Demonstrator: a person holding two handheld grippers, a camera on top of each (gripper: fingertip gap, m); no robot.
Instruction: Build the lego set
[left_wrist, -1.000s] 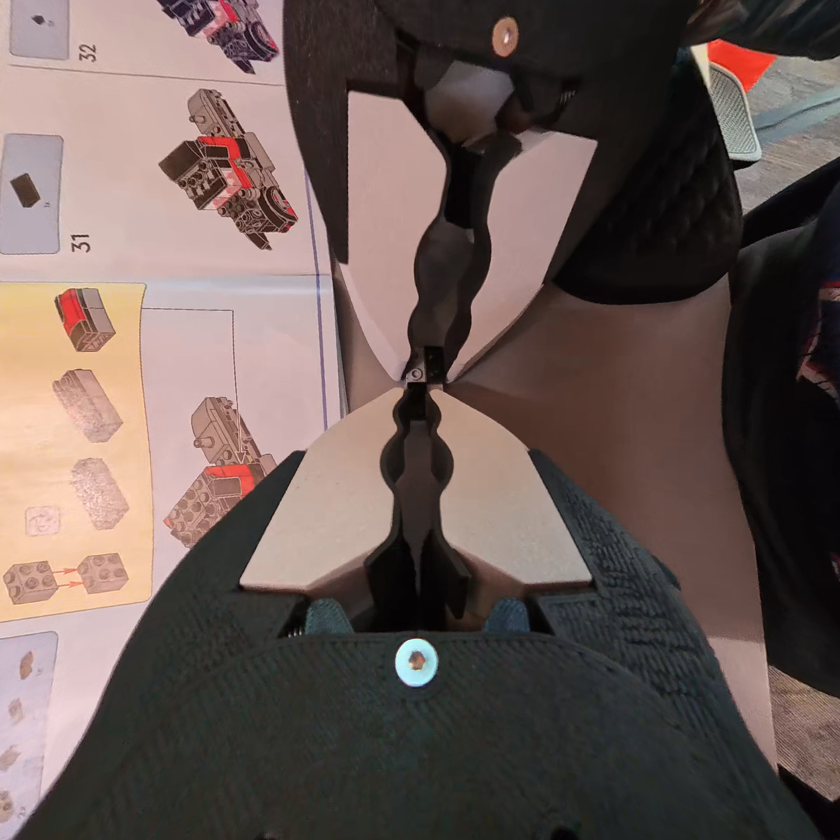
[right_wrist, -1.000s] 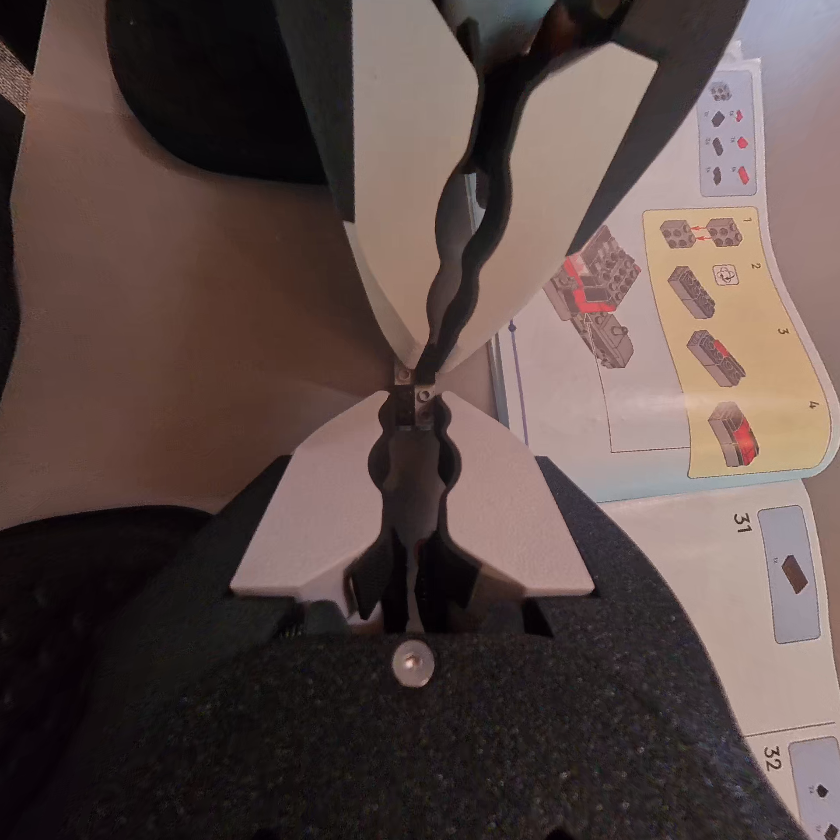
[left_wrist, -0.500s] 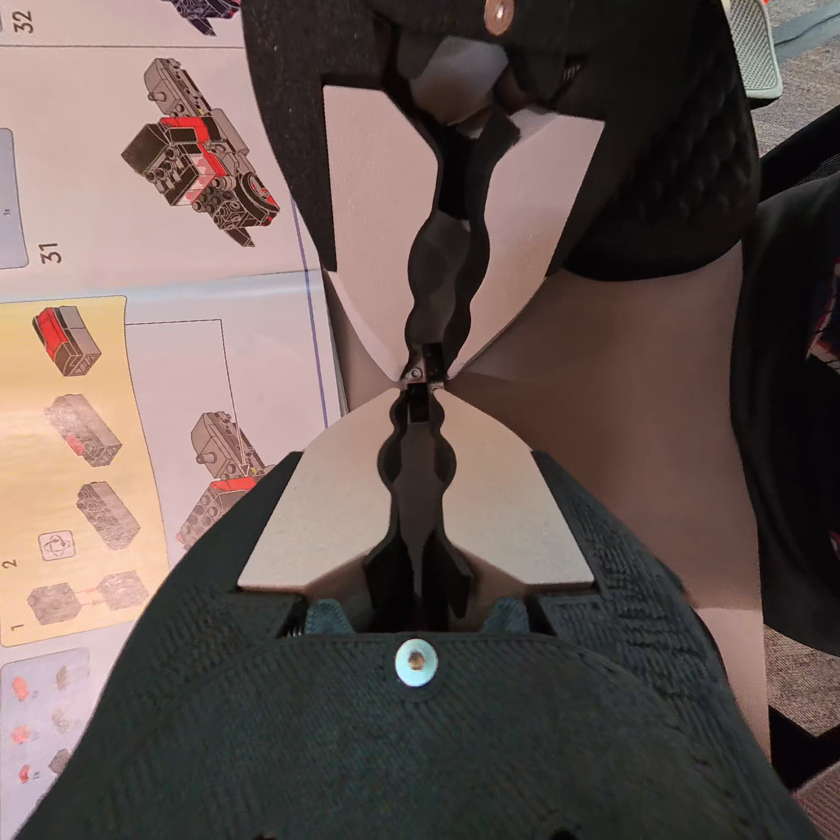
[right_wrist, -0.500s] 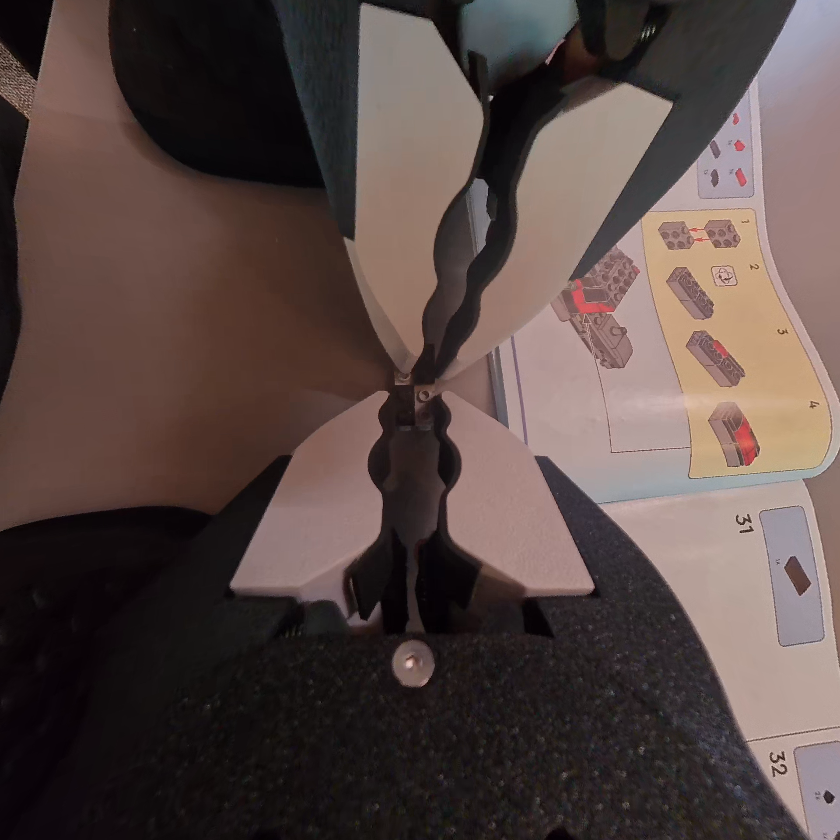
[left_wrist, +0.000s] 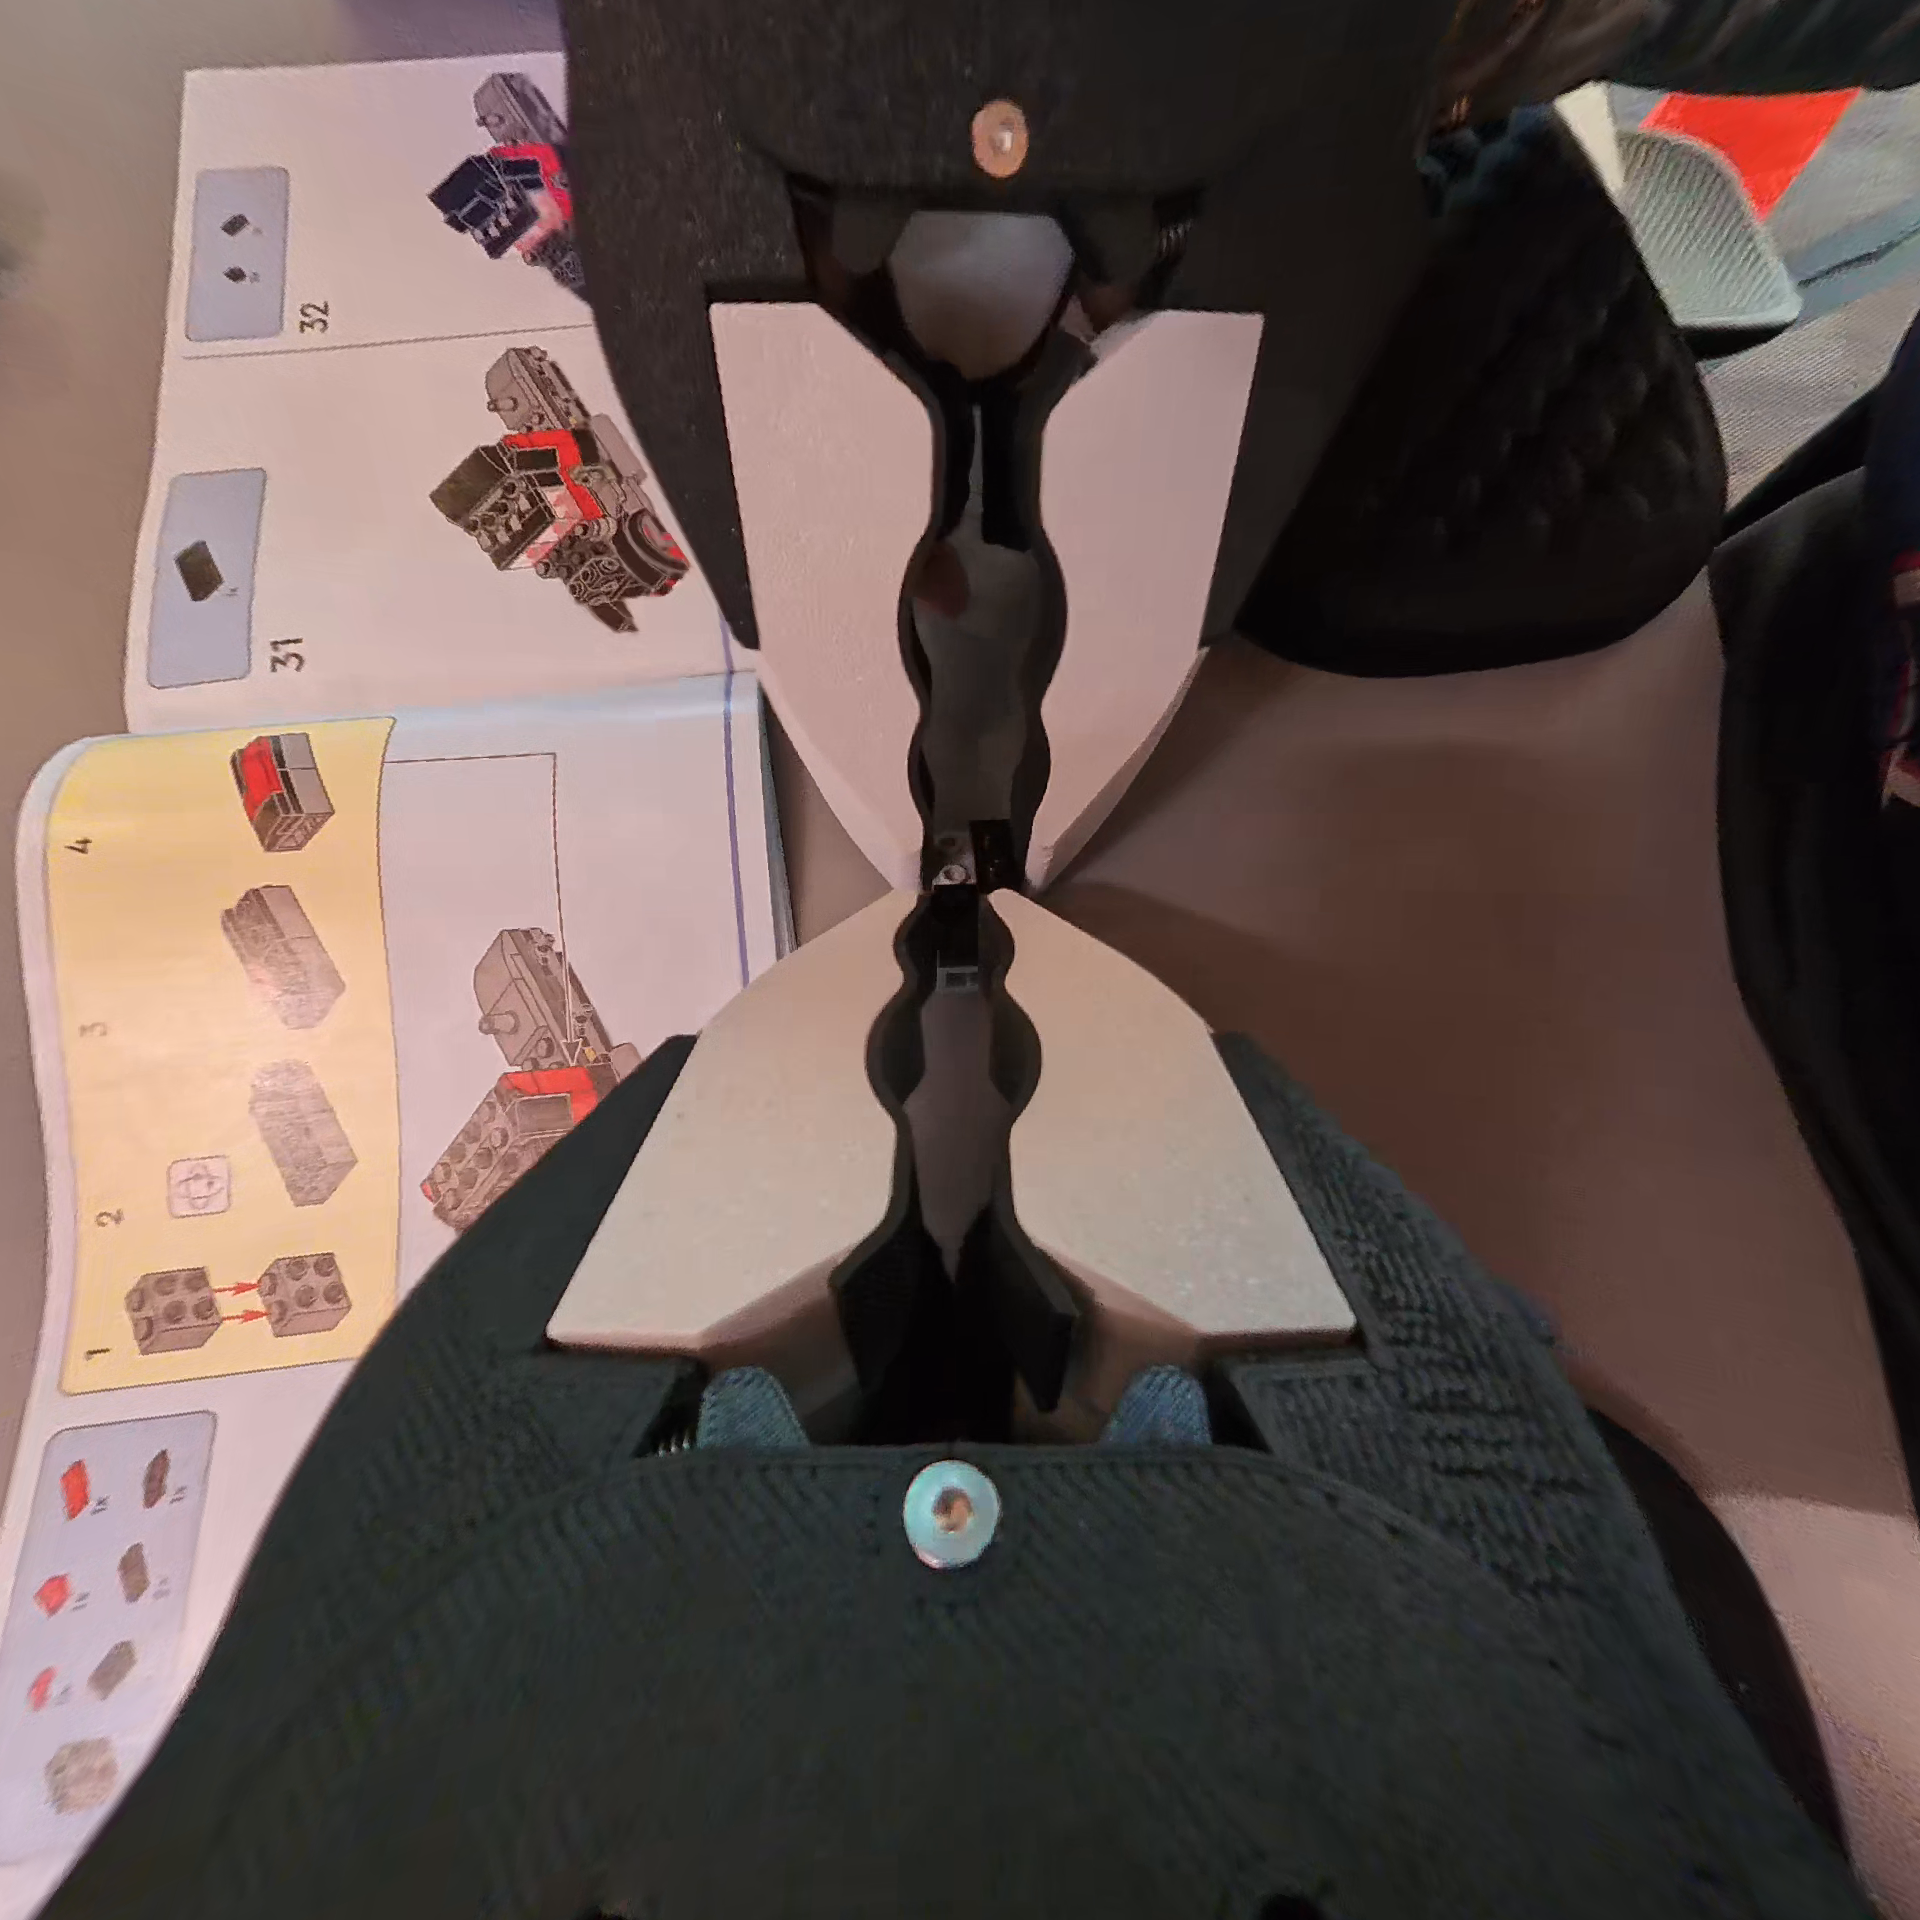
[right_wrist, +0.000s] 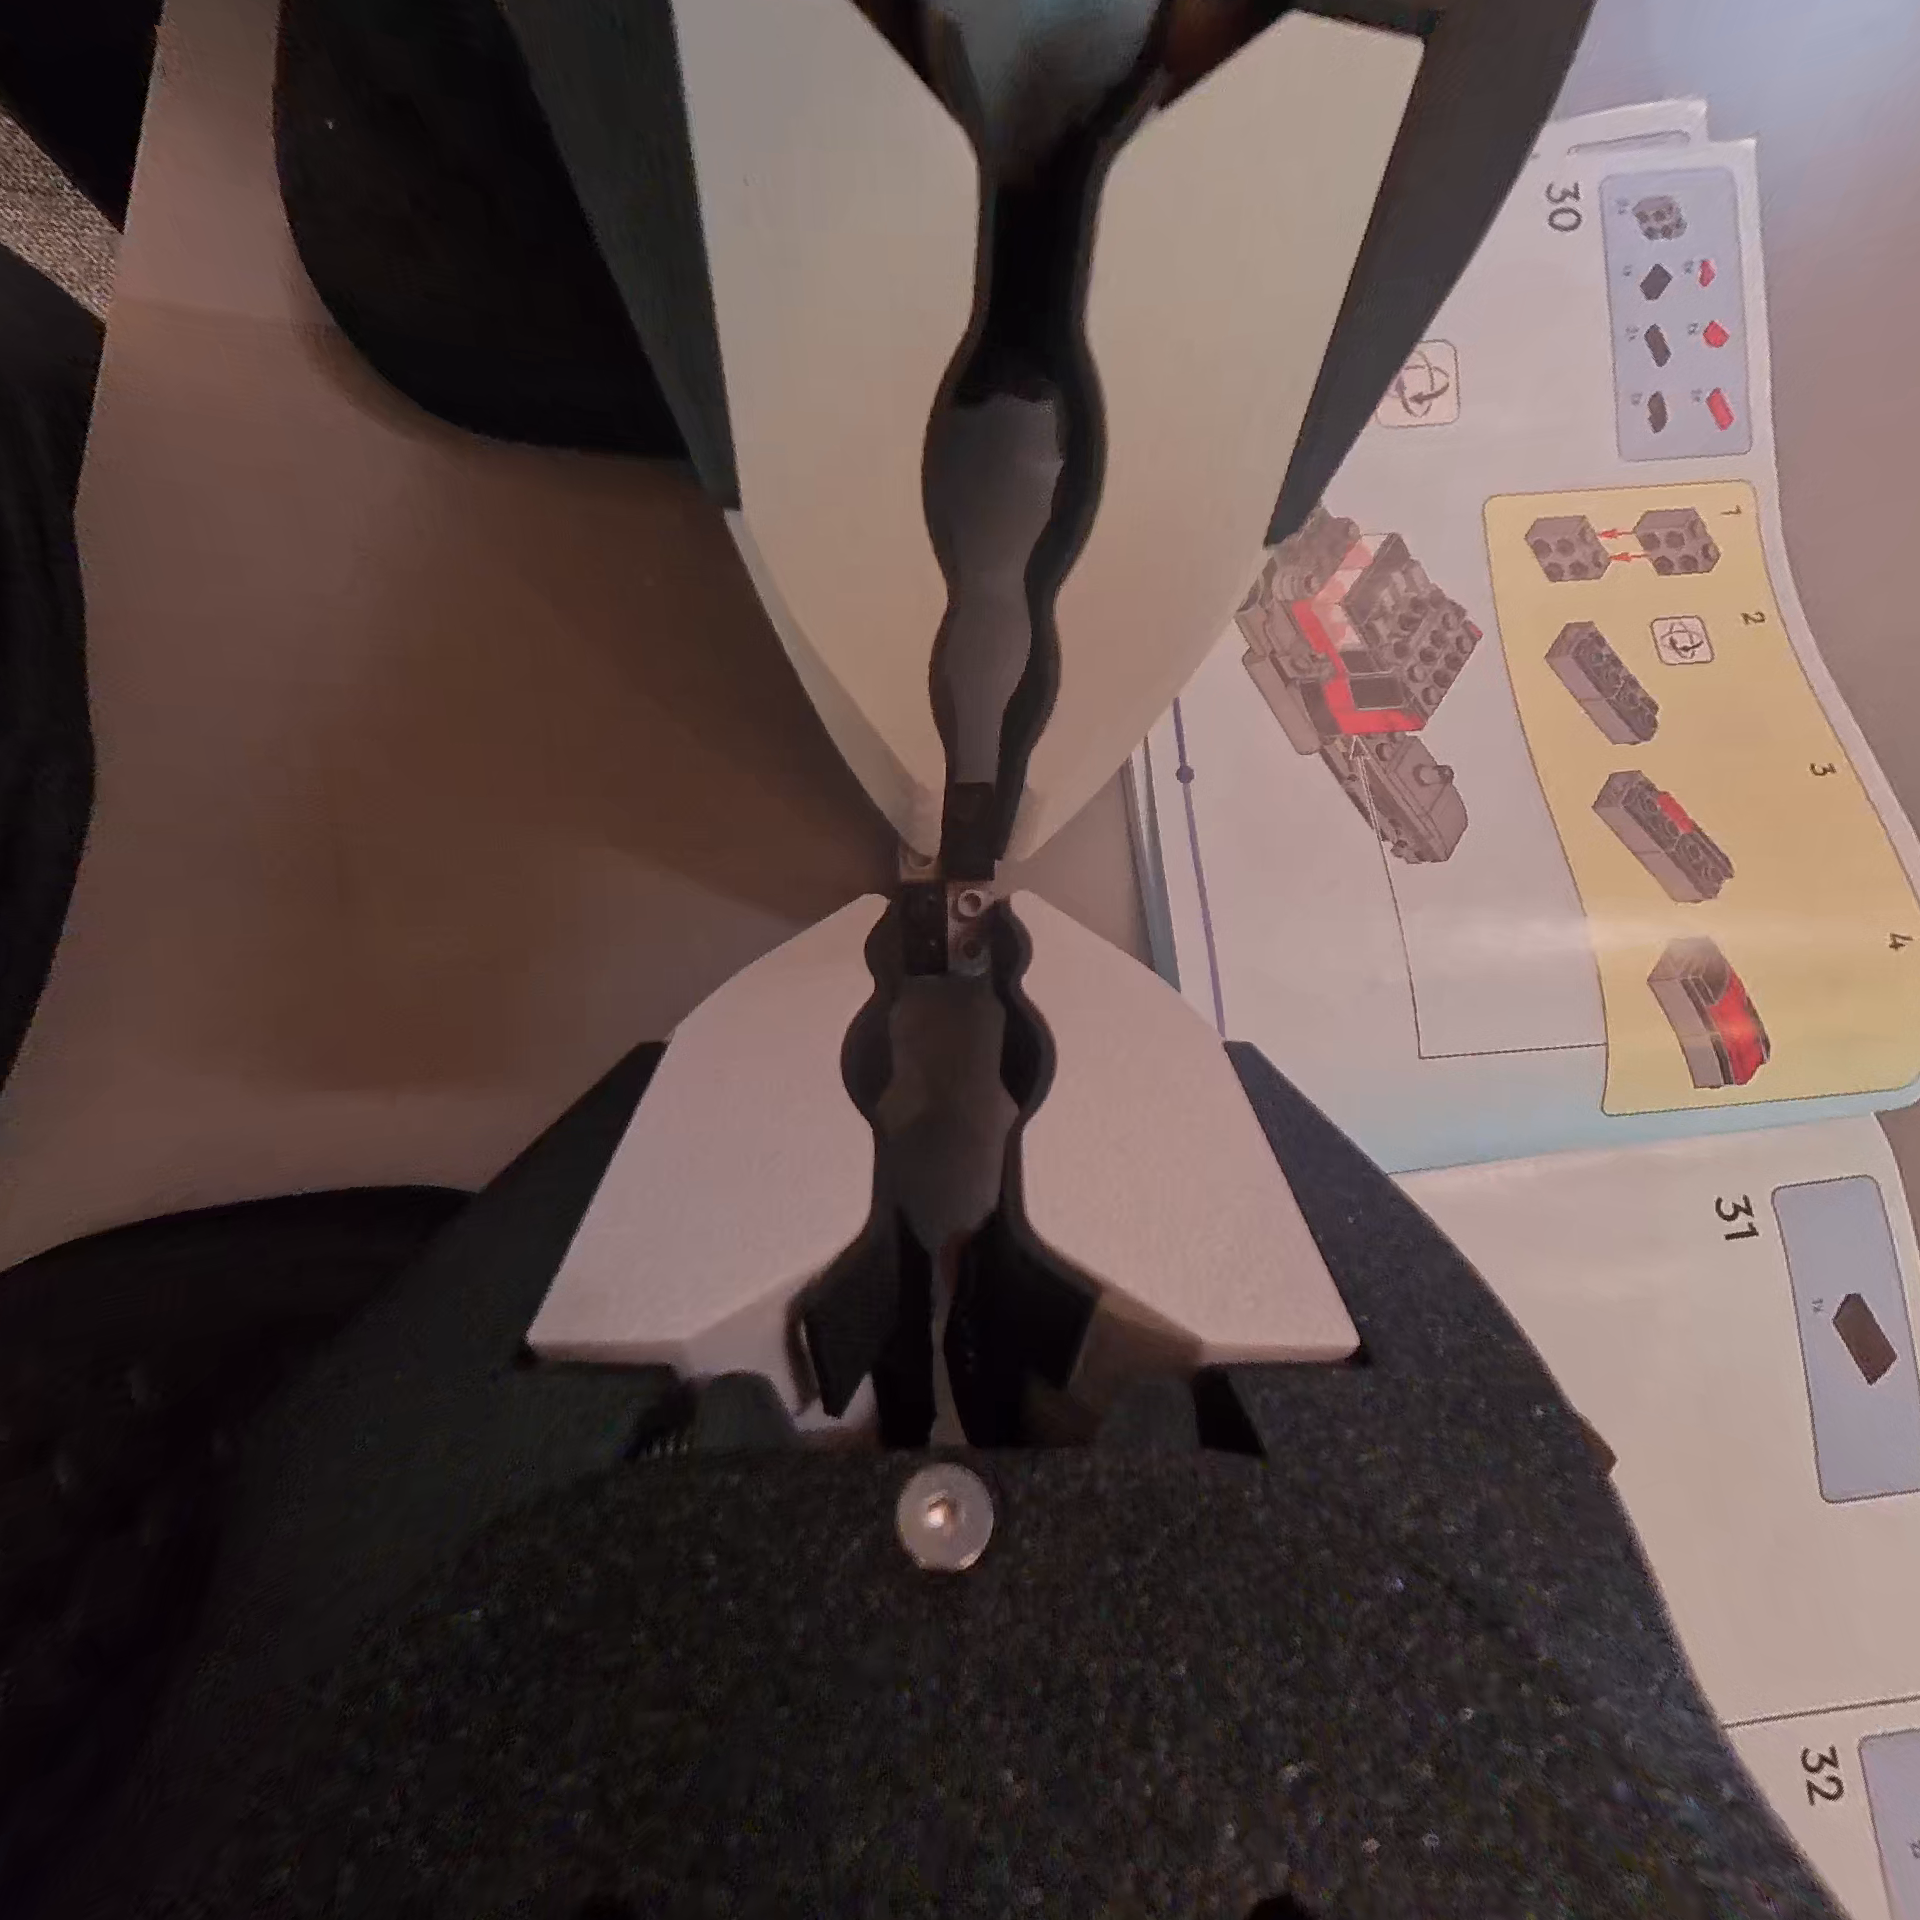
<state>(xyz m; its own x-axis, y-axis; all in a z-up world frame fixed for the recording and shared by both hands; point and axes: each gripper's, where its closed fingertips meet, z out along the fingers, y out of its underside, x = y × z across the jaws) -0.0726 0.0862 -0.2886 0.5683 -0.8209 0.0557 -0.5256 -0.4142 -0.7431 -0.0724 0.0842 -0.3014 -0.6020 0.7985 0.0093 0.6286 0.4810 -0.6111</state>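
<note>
Facing tip to tip beside the booklet (left_wrist: 436, 644), our left tongs (left_wrist: 954, 940) pinched a black brick (left_wrist: 956, 935). Our right tongs (right_wrist: 954, 935) pinched a black-and-grey brick (right_wrist: 948, 933); both bricks touched.

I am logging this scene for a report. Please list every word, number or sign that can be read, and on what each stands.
I do not quote writing; this is where it stands.
Instruction booklet, white page: large printed step numbers, legible.
Yellow panel: small sub-step numbers, legible.
Grey part boxes: tiny quantity marks, too small to read.
Left gripper, right gripper, lego pieces: no writing visible.
</note>
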